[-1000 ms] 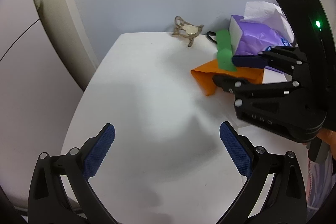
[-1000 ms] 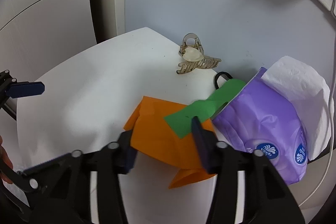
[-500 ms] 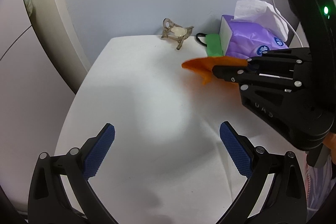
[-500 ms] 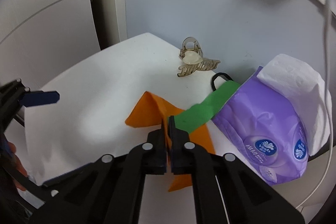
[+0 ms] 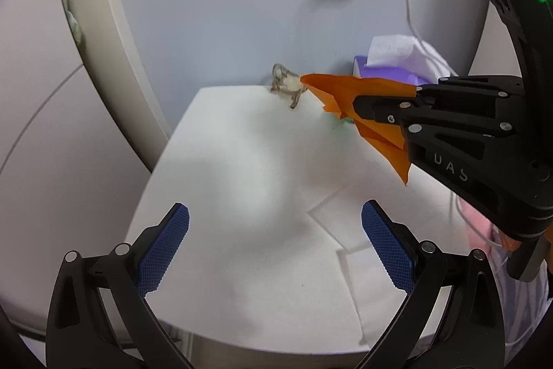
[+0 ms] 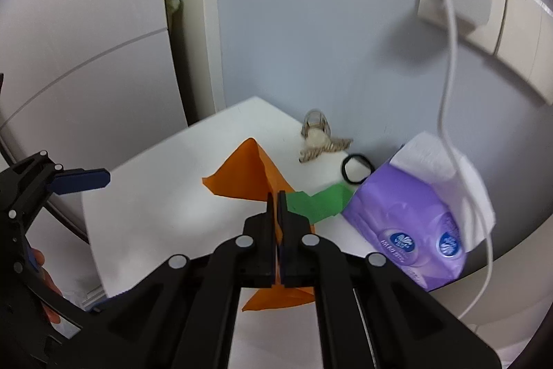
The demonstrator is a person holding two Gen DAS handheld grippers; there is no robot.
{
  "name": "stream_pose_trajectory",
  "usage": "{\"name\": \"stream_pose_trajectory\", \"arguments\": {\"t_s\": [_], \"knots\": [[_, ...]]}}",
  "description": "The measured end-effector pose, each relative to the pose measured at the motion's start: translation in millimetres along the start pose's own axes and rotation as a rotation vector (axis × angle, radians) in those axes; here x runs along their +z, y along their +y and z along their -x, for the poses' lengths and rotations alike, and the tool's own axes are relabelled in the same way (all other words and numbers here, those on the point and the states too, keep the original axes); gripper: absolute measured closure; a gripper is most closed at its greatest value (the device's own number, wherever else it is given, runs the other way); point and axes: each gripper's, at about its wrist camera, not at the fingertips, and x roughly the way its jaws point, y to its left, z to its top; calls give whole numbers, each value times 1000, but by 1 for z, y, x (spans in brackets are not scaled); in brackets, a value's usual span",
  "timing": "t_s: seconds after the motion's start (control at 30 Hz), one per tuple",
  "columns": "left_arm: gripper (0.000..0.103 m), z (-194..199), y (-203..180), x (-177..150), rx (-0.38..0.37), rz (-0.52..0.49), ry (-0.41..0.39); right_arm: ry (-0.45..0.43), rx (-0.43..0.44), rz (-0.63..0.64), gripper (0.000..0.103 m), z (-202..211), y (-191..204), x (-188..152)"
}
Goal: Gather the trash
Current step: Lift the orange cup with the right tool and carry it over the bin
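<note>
- right gripper clenched on orange paper; paper lifted off table, frame centre
- green strip lies just right of jaws
- left gripper released, empty, farther off

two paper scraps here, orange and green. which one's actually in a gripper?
The orange paper: the right gripper is shut on it and it hangs clear of the table. The green strip lies loose beside the purple tissue pack.
</note>
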Motion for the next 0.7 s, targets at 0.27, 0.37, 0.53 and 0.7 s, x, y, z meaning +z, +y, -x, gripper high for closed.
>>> {"name": "stream_pose_trajectory", "arguments": {"t_s": [0.27, 0.37, 0.53, 0.7], "knots": [[6, 47, 1, -8, 32, 40, -36, -67, 36, 14, 100, 49, 20, 6], [6, 68, 5, -19, 49, 56, -45, -83, 59, 24, 100, 66, 34, 5], [6, 101, 17, -45, 96, 83, -47, -104, 120, 43, 100, 89, 67, 0], [6, 134, 31, -76, 143, 114, -47, -107, 183, 72, 100, 106, 107, -11]]}}
